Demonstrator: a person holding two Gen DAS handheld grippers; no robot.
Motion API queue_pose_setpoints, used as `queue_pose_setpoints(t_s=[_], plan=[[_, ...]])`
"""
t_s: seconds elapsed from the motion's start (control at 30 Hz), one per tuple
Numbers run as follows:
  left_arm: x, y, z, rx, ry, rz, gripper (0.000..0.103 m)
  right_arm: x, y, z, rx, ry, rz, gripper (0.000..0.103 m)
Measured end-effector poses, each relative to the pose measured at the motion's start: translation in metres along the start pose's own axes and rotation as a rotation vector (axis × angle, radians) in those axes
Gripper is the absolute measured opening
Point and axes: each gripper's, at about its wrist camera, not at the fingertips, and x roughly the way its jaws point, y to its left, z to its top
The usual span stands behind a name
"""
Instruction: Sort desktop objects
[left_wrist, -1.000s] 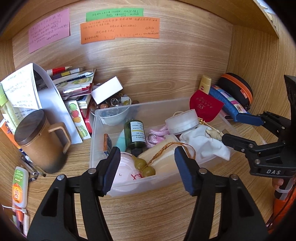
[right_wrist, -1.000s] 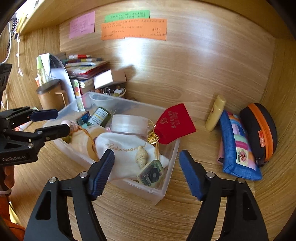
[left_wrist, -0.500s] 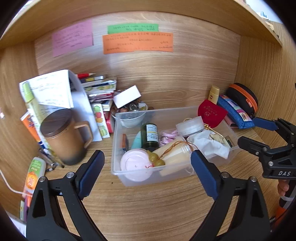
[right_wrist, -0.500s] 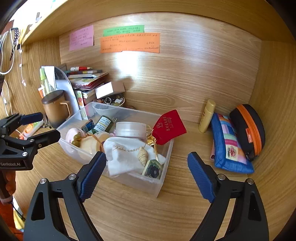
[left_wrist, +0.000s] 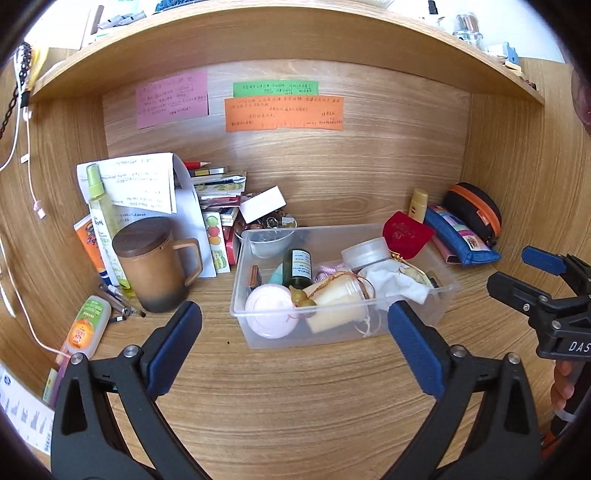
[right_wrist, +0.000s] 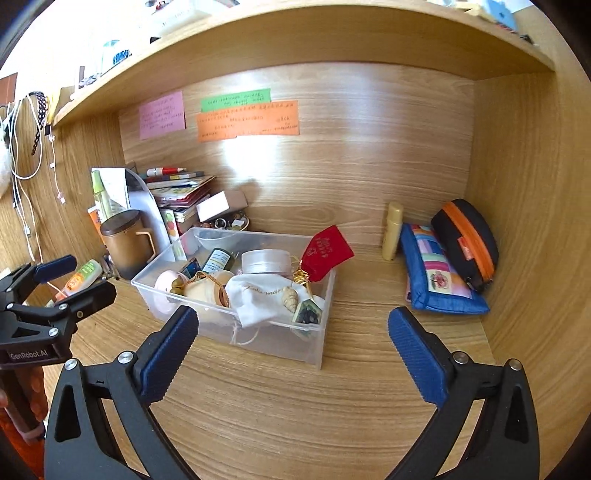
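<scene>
Compared with a second ago, we are backed away from the clear plastic bin: it was close between our claws and now sits farther off, mid-counter, toward the back wall. Our left claw and right claw are both opening, pads wide apart with nothing between them. We judge the bin has just been let go, so this placement looks finished and the loose items remain to sort.

Counting from the counter's left edge: one orange-and-green tube lying flat, one green spray bottle, one brown lidded mug, one stack of books near the back-left corner. The bin holds a pink round case, one dark green bottle, one clear jar, a white cloth; one red pouch hangs on its rim. Toward the back-right corner we count one yellow tube, one blue pencil case, one black case with orange zip. Three sticky notes are on the back wall.
</scene>
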Motion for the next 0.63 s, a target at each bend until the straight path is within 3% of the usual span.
queue_pose_setpoints(t_s=[0.63], plan=[[-0.001,-0.011,-0.005,-0.021,-0.036,0.007,0.102,0.004,-0.008,-0.005,0.011,0.012,0.013,0.103]])
